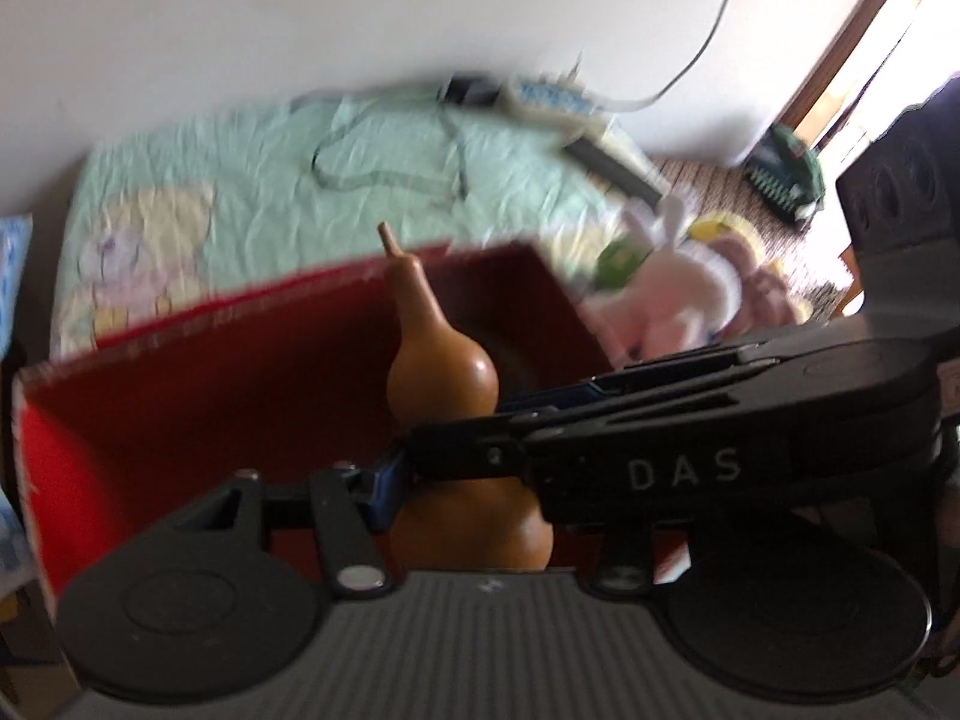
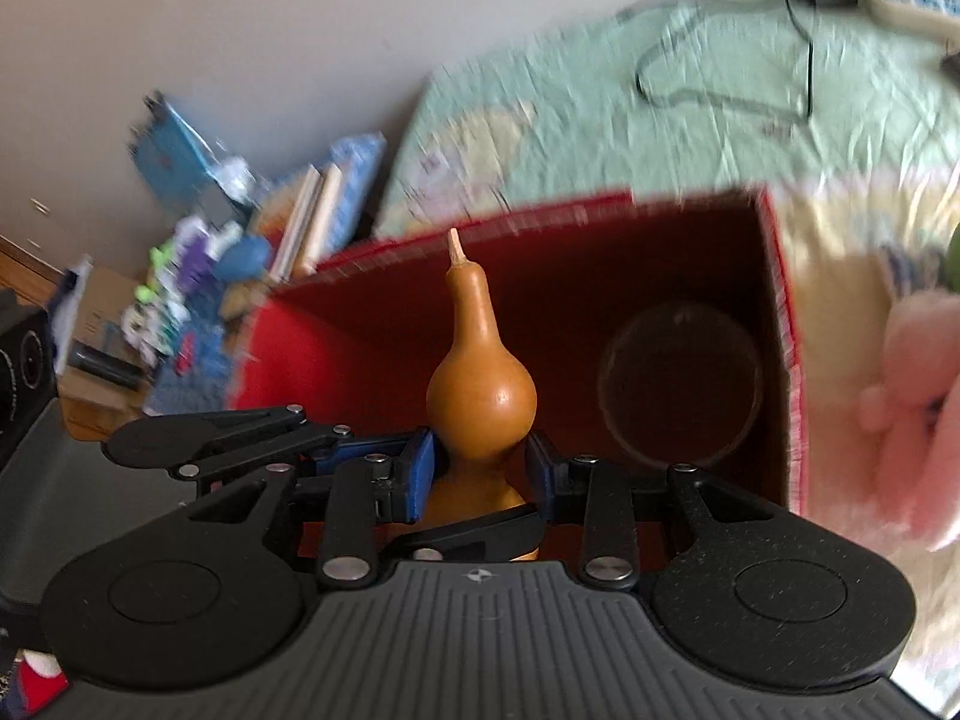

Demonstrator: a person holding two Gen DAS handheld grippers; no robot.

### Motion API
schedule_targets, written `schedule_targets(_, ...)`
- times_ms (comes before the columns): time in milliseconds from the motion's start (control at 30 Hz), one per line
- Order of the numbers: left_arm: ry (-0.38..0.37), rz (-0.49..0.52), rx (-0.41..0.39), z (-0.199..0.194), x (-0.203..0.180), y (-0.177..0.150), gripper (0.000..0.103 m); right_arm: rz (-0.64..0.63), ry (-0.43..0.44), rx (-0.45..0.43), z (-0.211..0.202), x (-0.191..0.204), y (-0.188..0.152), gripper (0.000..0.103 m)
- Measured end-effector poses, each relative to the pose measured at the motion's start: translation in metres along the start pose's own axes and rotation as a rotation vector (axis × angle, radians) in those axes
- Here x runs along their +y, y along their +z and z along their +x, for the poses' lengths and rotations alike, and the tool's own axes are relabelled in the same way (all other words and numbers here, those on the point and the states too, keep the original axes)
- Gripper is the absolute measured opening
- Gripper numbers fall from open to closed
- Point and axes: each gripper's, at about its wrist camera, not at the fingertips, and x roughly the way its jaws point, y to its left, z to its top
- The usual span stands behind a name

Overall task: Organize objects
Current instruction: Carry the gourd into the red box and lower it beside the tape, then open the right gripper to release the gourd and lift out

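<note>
Above the open red box (image 2: 384,354), a brown gourd (image 2: 480,384) is standing upright with its stem pointing toward twelve o'clock, and both grippers are pinching it at once. In the right wrist view the right gripper (image 2: 480,468) is squeezing the gourd's narrow waist between its blue pads (image 2: 420,474), one at nine o'clock and one at three o'clock of the waist. The left gripper (image 2: 468,531) is reaching in from nine o'clock there, crossing just below the right one and closing on the gourd's lower bulb. In the left wrist view the right gripper (image 1: 474,444) is crossing from three o'clock in front of the gourd (image 1: 441,372), hiding part of the left gripper (image 1: 465,516). A clear round container (image 2: 681,381) is sitting inside the box at three o'clock of the gourd. A pink plush toy (image 2: 924,420) is lying outside the box at three o'clock, on the pale green bedsheet (image 2: 690,138), where a black cable (image 2: 804,60) is looping at one o'clock.
</note>
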Motion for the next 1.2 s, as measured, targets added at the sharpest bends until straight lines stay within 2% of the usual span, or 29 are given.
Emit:
schedule_targets(200,0.007,-0.066,0.119,0.046,0.024,-0.017,0.045,0.004,-0.06,0.123,0.035,-0.003,-0.007,0.036)
schedule_targets(400,0.032,-0.072,0.193,0.067,0.028,-0.026,0.045,-0.006,-0.098,0.16,0.047,-0.003,-0.008,0.036)
schedule_targets(533,0.029,-0.081,0.212,0.068,0.029,-0.027,0.045,-0.028,-0.16,0.16,0.051,-0.006,-0.011,0.036)
schedule_targets(767,0.037,-0.104,0.204,0.062,0.034,-0.035,0.052,-0.02,-0.158,0.14,0.047,-0.008,-0.015,0.036)
schedule_targets(967,0.011,-0.139,0.194,0.047,0.041,-0.047,0.052,-0.031,-0.148,0.125,0.044,-0.008,-0.014,0.037)
schedule_targets(1100,-0.018,-0.16,0.198,0.045,0.041,-0.048,0.052,-0.006,-0.117,0.096,0.037,-0.014,-0.015,0.04)
schedule_targets(1200,-0.013,-0.154,0.203,0.051,0.039,-0.042,0.052,-0.008,-0.128,0.07,0.031,-0.013,-0.018,0.044)
